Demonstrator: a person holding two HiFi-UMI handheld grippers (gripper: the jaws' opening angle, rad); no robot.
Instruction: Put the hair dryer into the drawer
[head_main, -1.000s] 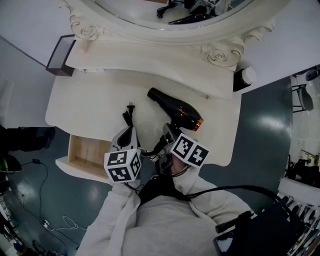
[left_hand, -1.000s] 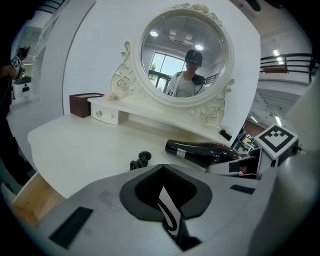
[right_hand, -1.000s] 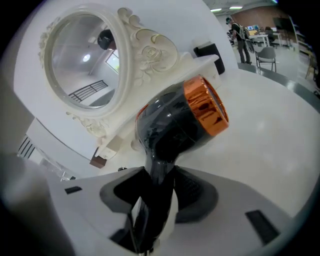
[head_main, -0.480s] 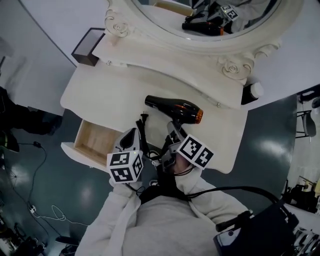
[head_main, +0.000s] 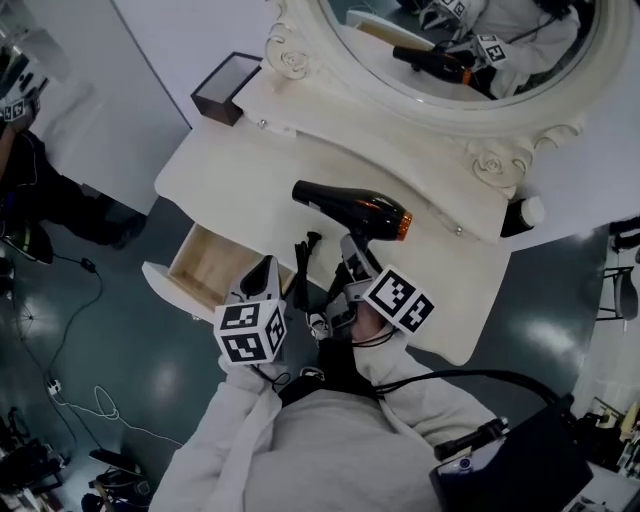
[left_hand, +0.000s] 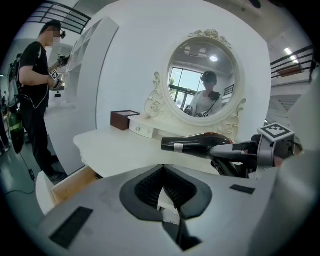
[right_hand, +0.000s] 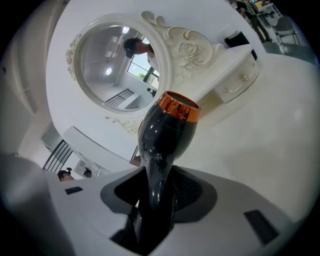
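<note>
Black with a copper nozzle ring, the hair dryer (head_main: 355, 208) is held over the cream worktop (head_main: 230, 170), its handle clamped in the right gripper's (head_main: 352, 256) jaws. The left gripper's (head_main: 266, 272) jaws are pressed together with nothing seen between them, beside the dangling cord (head_main: 300, 272). The wooden drawer (head_main: 195, 268) stands open below the worktop's front-left edge.

Lifting the hair dryer (head_main: 350, 207) in the right gripper (head_main: 352, 262), up off the dressing table (head_main: 230, 170). Swinging the black barrel round, from slanting across the tabletop a second ago to running nearly along the table's back edge. Pulling the plug (head_main: 312, 239) and its cord along, away from the tabletop's middle and in beside the dryer's handle, near the front edge. Easing the left gripper (head_main: 266, 268) toward the open drawer (head_main: 205, 270), seemingly; hard to judge with the head camera turning too.
</note>
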